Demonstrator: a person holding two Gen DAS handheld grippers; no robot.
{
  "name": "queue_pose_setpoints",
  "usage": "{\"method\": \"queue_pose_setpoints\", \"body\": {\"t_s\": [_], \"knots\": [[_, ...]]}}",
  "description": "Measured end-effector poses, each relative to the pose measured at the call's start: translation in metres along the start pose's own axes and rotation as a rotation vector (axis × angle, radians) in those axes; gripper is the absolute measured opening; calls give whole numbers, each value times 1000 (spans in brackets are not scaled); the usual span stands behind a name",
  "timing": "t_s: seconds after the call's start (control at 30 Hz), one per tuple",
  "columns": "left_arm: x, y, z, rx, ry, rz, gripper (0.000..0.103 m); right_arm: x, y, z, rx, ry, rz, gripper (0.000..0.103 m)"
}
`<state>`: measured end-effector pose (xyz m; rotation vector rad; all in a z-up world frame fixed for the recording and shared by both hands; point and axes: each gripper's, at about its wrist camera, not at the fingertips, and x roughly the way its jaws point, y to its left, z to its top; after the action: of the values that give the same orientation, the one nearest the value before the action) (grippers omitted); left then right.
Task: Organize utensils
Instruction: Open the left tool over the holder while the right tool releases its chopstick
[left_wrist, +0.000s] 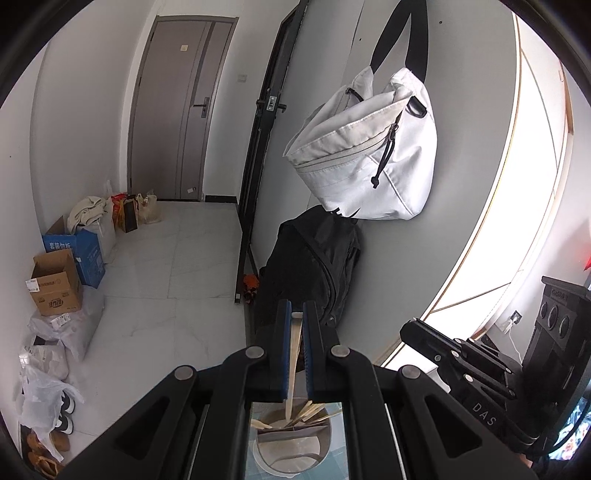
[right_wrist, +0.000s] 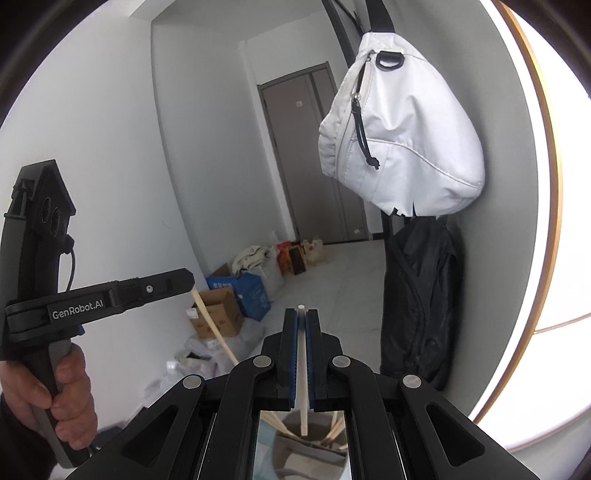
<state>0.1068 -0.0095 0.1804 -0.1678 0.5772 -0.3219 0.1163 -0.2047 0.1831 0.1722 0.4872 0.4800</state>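
Observation:
My left gripper (left_wrist: 296, 309) is shut on a flat wooden chopstick (left_wrist: 294, 354), which hangs down toward a round grey holder (left_wrist: 291, 445) with several chopsticks (left_wrist: 308, 412) leaning in it. The right wrist view shows my right gripper (right_wrist: 301, 314) shut on a paler, round chopstick (right_wrist: 302, 373) above the same holder (right_wrist: 295, 448). That view also has the left gripper (right_wrist: 189, 280) at the left, held by a hand (right_wrist: 68, 387), its chopstick (right_wrist: 214, 326) slanting down. In the left wrist view the right gripper (left_wrist: 408, 328) shows at the lower right.
A white bag (left_wrist: 369, 147) hangs on the grey wall above a black backpack (left_wrist: 314, 266). Cardboard boxes (left_wrist: 55, 284), plastic bags and shoes line the floor at the left. A grey door (left_wrist: 181, 110) stands at the back. A bright gold-rimmed round panel (left_wrist: 509, 206) is at the right.

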Motion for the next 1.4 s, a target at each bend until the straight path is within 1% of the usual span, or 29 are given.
{"method": "queue_pose_setpoints", "body": {"t_s": [0.23,0.4,0.63,0.73,0.8,0.87,1.03,1.07,1.13,1.2,1.27,1.33,1.4], "knots": [[36,18,-14,-8,77,-3,2,34,-11,-9,-6,49,16,3],[52,27,-20,-23,108,-16,2,52,-14,-17,-12,82,23,3],[67,28,-35,-31,168,-84,2,72,-18,-39,-27,158,41,3],[71,33,-49,-48,196,-80,2,75,-23,-51,-13,174,41,4],[76,36,-59,-64,224,-77,2,73,-24,-57,-5,171,40,5],[78,36,-67,-70,246,-92,2,72,-26,-62,-4,173,34,6],[78,27,-72,-30,249,-88,2,71,-23,-67,-39,140,2,5],[77,26,-71,-25,252,-89,2,71,-21,-66,-48,129,3,5],[74,25,-68,-23,248,-69,2,68,-18,-65,-73,92,-20,5],[70,26,-65,-29,235,-77,2,62,-15,-62,-82,39,-14,5],[69,27,-62,-18,221,-72,2,59,-12,-60,-93,12,-6,5],[66,25,-57,-6,215,-68,2,63,-11,-62,-101,20,-1,5],[69,23,-57,6,229,-77,2,68,-12,-68,-74,50,13,5]]}}
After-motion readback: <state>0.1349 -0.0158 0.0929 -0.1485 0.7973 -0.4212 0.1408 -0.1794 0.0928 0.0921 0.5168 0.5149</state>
